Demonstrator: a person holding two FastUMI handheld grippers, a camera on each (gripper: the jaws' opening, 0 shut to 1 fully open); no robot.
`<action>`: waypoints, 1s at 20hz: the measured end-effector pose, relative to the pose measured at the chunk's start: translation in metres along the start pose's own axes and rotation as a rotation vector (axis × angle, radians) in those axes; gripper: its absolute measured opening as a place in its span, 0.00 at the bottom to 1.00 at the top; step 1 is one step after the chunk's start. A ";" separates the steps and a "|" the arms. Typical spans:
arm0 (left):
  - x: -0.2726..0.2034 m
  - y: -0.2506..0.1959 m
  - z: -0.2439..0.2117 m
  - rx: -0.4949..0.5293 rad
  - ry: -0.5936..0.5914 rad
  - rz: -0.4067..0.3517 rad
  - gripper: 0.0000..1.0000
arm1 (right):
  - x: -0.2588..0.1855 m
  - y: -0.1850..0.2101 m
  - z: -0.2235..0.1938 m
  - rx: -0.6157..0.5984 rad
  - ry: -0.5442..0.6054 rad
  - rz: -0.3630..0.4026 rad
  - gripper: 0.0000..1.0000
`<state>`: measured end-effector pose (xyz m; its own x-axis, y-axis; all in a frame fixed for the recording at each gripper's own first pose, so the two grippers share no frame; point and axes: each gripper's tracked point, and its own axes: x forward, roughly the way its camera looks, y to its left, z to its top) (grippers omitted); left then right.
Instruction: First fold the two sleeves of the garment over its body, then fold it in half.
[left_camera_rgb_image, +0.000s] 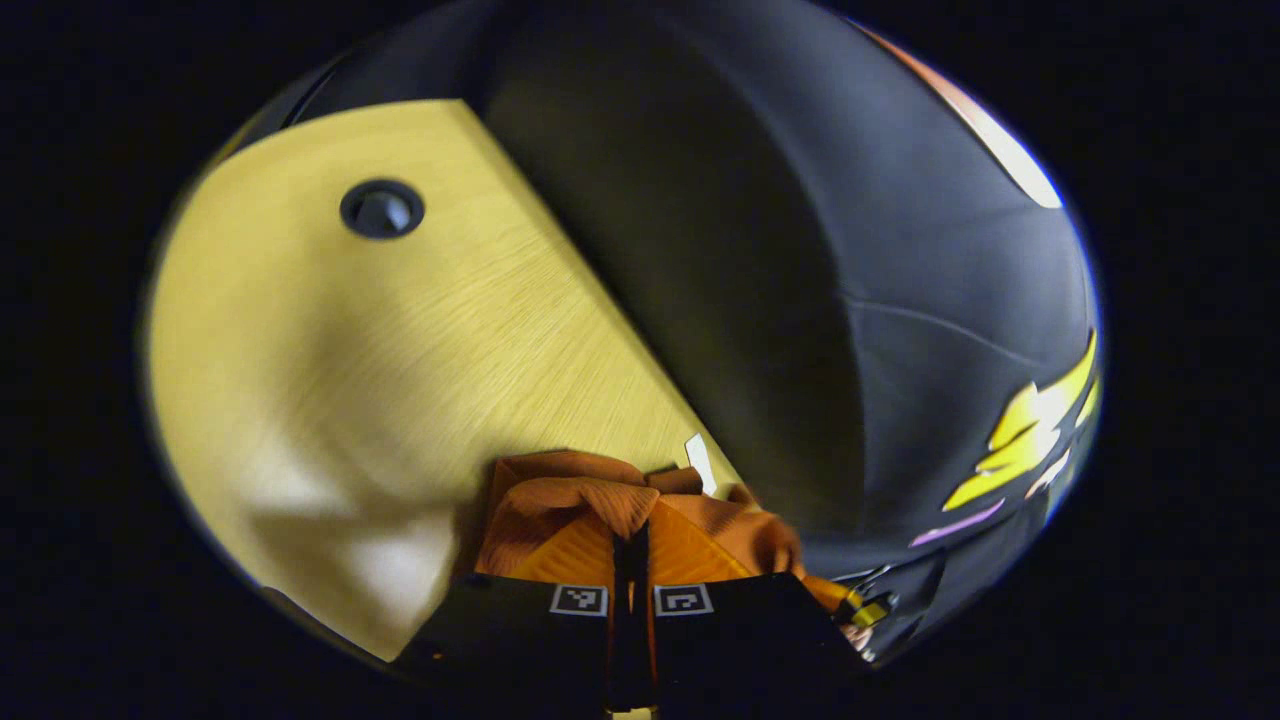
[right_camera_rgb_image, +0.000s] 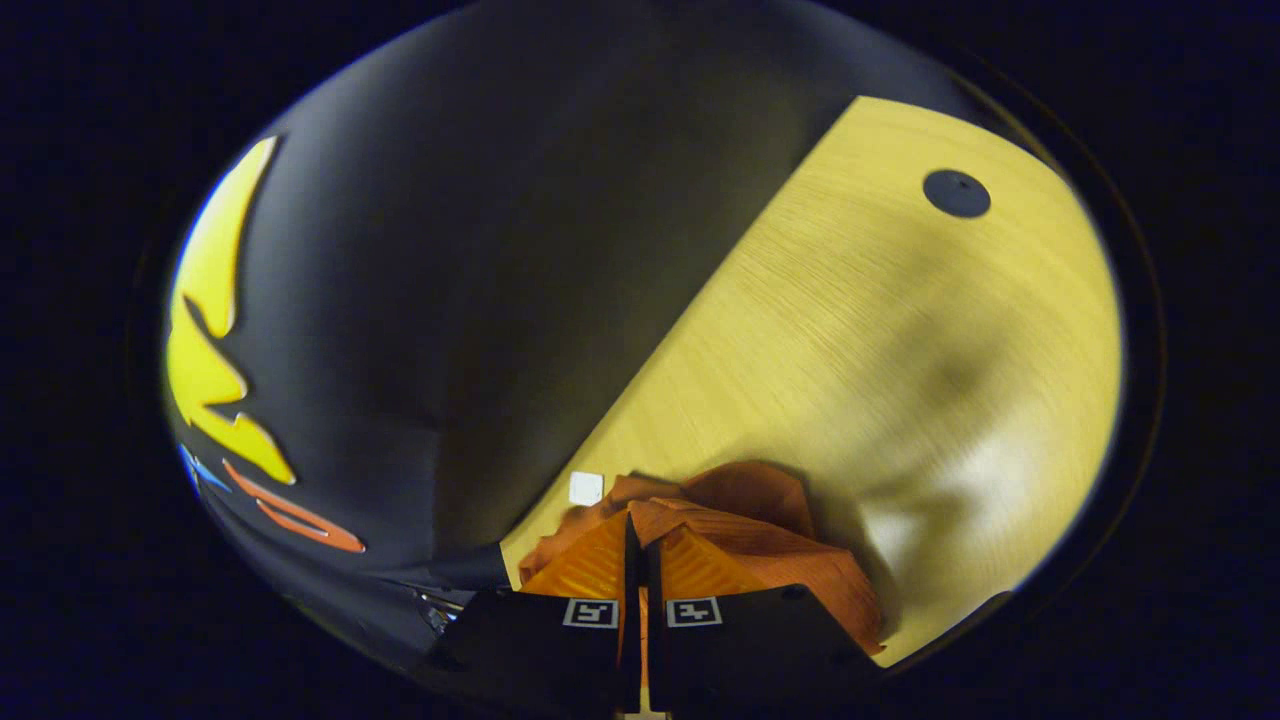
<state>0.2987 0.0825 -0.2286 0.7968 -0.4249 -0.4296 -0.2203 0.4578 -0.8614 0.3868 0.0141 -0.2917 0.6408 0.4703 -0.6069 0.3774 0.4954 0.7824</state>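
L view: my left claw (left_camera_rgb_image: 631, 560) has its fingers pressed together, w/ orange garment (left_camera_rgb_image: 590, 500) bunched right at the tips; looks pinched on the cloth, fabric humped up over both pads. The garment sits at the near edge of the worktop (left_camera_rgb_image: 330, 340), close to where the wood meets the booth wall (left_camera_rgb_image: 800, 300). A black round plug (left_camera_rgb_image: 382, 209) sits in the wood, well apart from the cloth. Small white tag (left_camera_rgb_image: 700, 462) just beside the garment, on the edge side; too small to read.

R view: my right claw (right_camera_rgb_image: 636, 560) is likewise closed, w/ the garment (right_camera_rgb_image: 760, 500) folded up over its tips, pinched between the fingers. Same worktop (right_camera_rgb_image: 900, 330), same plug (right_camera_rgb_image: 956, 193) far off, white tag (right_camera_rgb_image: 586, 488) touching or just beside the cloth; can't tell which. No readable text on it. Each finger carries a square black-and-white marker (right_camera_rgb_image: 590, 612), pattern only, no words. Nothing lies between the claws and the cloth.
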 end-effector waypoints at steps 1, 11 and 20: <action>0.002 0.005 -0.002 -0.037 -0.020 0.008 0.03 | 0.006 -0.006 0.002 0.031 -0.009 -0.014 0.03; -0.008 -0.004 -0.001 -0.237 -0.157 -0.084 0.10 | 0.016 -0.007 0.013 0.146 -0.024 0.058 0.06; -0.009 -0.029 0.012 -0.328 -0.183 -0.185 0.65 | 0.000 0.037 0.028 0.221 -0.052 0.224 0.46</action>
<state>0.3044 0.0826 -0.1967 0.9201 -0.3175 -0.2295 -0.2076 0.1015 -0.9729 0.4194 0.0120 -0.2585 0.7559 0.5087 -0.4122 0.3552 0.2103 0.9108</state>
